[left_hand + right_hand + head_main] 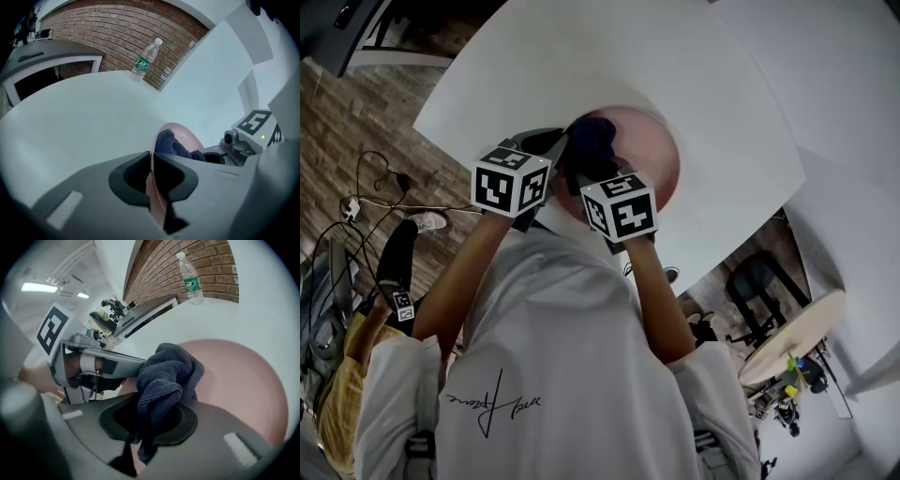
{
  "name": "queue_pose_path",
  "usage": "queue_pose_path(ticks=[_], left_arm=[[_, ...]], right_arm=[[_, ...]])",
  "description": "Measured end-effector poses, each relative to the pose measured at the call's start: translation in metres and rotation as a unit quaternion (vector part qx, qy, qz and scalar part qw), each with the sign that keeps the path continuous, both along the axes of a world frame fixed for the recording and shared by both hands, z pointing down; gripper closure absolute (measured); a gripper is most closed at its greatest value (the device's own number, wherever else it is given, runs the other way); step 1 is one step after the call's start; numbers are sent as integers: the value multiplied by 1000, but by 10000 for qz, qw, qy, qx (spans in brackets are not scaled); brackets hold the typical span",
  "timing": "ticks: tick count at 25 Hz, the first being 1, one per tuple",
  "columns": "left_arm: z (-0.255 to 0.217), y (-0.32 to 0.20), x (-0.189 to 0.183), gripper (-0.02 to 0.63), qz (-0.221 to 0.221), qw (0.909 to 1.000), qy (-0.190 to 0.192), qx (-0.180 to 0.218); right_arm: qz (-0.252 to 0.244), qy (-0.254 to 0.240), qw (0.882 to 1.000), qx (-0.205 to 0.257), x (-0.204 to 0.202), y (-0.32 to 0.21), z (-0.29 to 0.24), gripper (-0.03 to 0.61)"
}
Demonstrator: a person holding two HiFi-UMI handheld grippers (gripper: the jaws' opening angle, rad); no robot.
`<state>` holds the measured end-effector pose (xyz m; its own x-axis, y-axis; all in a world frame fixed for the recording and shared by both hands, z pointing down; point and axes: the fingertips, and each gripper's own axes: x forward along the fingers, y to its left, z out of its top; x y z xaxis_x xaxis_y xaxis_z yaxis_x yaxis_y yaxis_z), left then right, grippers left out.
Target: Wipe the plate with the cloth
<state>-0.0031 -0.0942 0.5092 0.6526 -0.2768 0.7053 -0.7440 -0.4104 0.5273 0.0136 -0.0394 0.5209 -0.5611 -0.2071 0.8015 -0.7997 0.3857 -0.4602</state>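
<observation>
Left gripper view: L hand-held gripper [151, 161] clamped on pink plate [187, 136] rim; R hand-held gripper [150, 420] pinches dark cloth [168, 373], cloth touching plate.

Looks steeply down from atop the person [553, 319] in the head view, well back from the white table [712, 84]. Rides just behind the left gripper [151, 176] and the right gripper [149, 423] in the other two, sighting along the jaws at very close range: edge-on to the plate [185, 136] from the left, onto its face and the cloth [168, 376] from the right. Shares plate and cloth across all three; catches the bottle [144, 61] far ahead of the jaws only from the two grippers.
</observation>
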Motion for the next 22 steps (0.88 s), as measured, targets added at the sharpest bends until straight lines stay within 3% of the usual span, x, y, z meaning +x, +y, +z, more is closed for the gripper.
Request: queue_pose_path(ticks=[22], left_arm=[[0, 1, -1, 578, -65, 9999, 94, -20]], right_arm=[[-529, -221, 9975, -423, -12, 28, 1, 489]])
